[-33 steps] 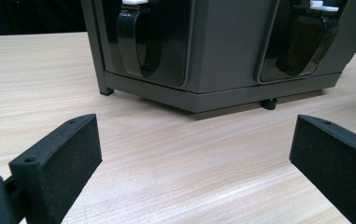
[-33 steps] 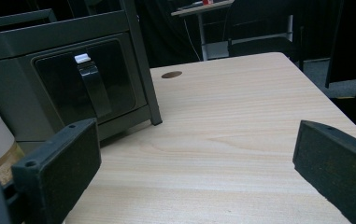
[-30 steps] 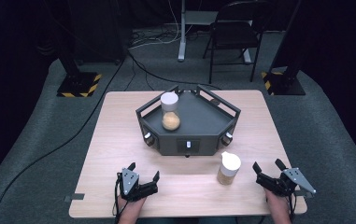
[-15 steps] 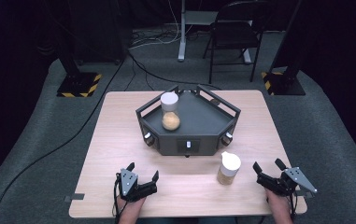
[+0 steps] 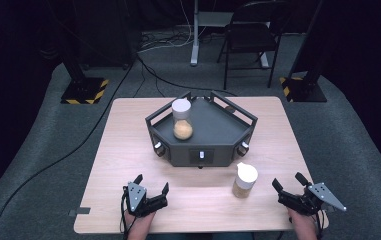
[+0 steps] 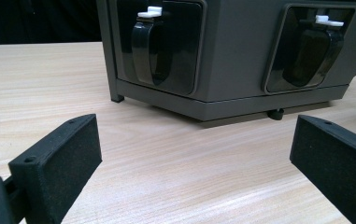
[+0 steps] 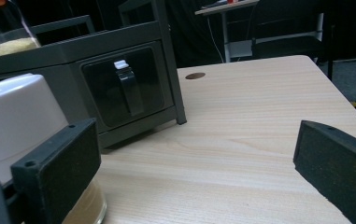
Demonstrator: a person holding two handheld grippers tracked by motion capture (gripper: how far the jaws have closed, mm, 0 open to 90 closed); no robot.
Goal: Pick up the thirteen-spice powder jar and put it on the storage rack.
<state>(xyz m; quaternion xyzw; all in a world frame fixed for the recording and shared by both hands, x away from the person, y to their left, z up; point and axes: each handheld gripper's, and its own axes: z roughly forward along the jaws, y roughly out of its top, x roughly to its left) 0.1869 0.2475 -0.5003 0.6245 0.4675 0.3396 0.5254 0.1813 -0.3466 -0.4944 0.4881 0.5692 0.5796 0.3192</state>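
A dark grey angular station [image 5: 213, 131] sits mid-table and carries a white-lidded jar [image 5: 182, 120] of tan grains. A second jar [image 5: 244, 181] with a white spouted lid stands on the table just in front of the station's right side. Near the front edge, my left gripper [image 5: 152, 183] is open and holds nothing; in the left gripper view its jaws [image 6: 199, 154] face the station's front [image 6: 241, 56]. My right gripper [image 5: 288, 181] is open to the right of the spouted jar, which stands close by its left pad [image 7: 63, 158] as a white lid [image 7: 12, 116].
The wooden table [image 5: 128, 145] has bare wood left and right of the station. Black levers with white tabs [image 6: 150, 46] sit in the station's front panels. On the floor behind are a chair [image 5: 250, 37], cables and striped stand bases [image 5: 85, 90].
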